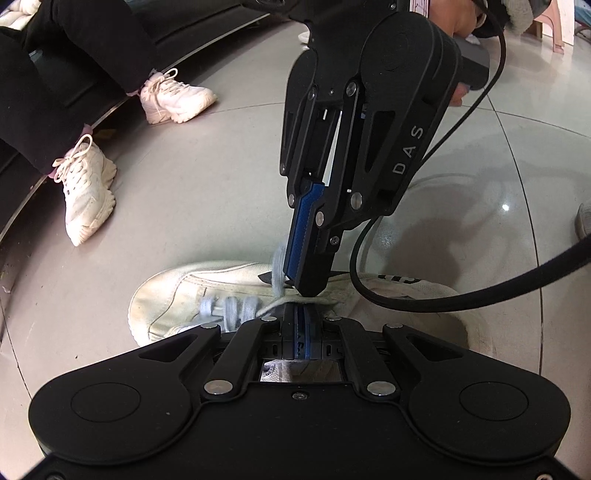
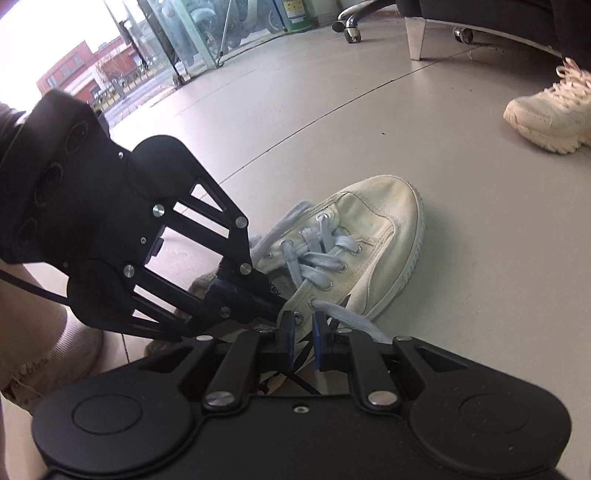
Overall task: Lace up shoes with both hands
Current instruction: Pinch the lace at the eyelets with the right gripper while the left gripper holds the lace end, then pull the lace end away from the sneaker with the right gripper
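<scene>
A cream canvas shoe [image 1: 173, 295] [image 2: 373, 229] lies on the tiled floor, toe to the left in the left wrist view. Pale blue laces [image 1: 231, 308] [image 2: 314, 258] cross its front eyelets. My left gripper [image 1: 301, 314] [image 2: 275, 312] is shut, its tip at the shoe's eyelet edge; whether it pinches anything there is hidden. My right gripper [image 2: 303, 325] [image 1: 306, 290] comes down on the same spot, pads a narrow gap apart with nothing clamped between them. A lace strand [image 1: 277, 269] rises beside its tip. A loose lace end [image 2: 354, 321] trails right of it.
A seated person's white sneakers [image 1: 173, 98] [image 1: 86, 192] [image 2: 550, 114] rest on the floor close by. A black cable [image 1: 443, 295] loops over the shoe's heel. A chair caster [image 2: 351, 33], a metal furniture leg [image 2: 415, 37] and a glass door [image 2: 192, 37] stand further back.
</scene>
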`<state>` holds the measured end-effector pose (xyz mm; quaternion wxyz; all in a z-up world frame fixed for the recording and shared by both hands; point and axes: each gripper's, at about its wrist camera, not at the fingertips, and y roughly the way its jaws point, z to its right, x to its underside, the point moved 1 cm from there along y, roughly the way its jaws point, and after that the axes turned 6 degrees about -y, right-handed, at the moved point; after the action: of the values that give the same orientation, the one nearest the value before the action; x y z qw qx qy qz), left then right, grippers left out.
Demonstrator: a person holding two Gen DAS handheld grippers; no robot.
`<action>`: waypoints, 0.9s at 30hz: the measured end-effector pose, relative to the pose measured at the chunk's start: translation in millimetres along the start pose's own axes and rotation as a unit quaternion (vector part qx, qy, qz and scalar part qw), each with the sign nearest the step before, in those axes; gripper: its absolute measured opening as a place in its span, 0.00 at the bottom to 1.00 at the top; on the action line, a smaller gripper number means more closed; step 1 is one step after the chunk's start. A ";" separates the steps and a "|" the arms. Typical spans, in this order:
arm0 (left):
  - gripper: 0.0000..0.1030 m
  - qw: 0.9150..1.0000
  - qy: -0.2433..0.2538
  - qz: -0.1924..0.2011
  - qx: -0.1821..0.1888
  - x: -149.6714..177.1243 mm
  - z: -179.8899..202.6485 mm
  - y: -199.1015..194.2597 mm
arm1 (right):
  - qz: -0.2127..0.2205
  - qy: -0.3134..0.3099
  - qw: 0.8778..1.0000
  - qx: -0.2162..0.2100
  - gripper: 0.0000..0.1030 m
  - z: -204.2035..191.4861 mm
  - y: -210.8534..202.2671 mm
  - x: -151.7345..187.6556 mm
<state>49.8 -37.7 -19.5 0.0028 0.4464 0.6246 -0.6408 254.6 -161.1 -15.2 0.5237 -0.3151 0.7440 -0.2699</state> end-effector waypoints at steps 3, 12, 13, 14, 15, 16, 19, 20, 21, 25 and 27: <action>0.03 1.000 -0.008 0.003 -0.004 1.0 0.3 -0.8 | 0.009 0.030 0.999 -0.020 0.02 8.1 0.3 4.4; 0.05 0.998 -0.065 0.005 -0.015 -0.8 11.3 -24.9 | 0.032 0.057 0.997 0.035 0.02 -3.9 -12.9 3.3; 0.05 0.998 -0.068 0.000 -0.018 -0.1 12.9 -22.5 | 0.042 0.068 0.996 0.041 0.00 -2.4 -18.5 3.6; 0.05 0.997 -0.068 -0.007 -0.026 1.0 14.2 -18.1 | 0.062 0.092 0.993 0.043 0.00 1.6 -29.5 4.3; 0.05 0.997 -0.071 -0.011 -0.030 2.3 14.9 -14.5 | 0.082 0.116 0.989 0.045 0.00 5.6 -40.6 5.0; 0.05 0.997 -0.076 -0.012 -0.031 3.6 14.5 -13.1 | 0.103 0.140 0.984 0.047 0.00 10.1 -52.1 5.7; 0.05 0.995 -0.095 -0.011 -0.032 6.0 12.6 -13.8 | 0.157 0.206 0.964 0.055 0.00 25.0 -84.6 12.6; 0.06 0.995 -0.098 -0.011 -0.032 6.1 12.3 -14.3 | 0.167 0.224 0.959 0.051 0.01 27.6 -91.4 15.9; 0.06 0.995 -0.098 -0.011 -0.034 6.0 12.4 -14.9 | 0.171 0.238 0.955 0.055 0.03 25.1 -94.0 20.0; 0.06 0.995 -0.089 -0.006 -0.040 3.9 16.0 -19.2 | 0.147 0.279 0.948 0.042 0.03 11.9 -66.6 32.6; 0.06 0.995 -0.092 -0.004 -0.040 2.9 17.8 -20.9 | 0.130 0.287 0.948 0.033 0.04 5.7 -43.2 37.8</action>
<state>26.2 -45.8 -7.7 0.0756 0.3830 0.6484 -0.6536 258.5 -218.2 -8.3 0.3285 -0.1068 0.8882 -0.3031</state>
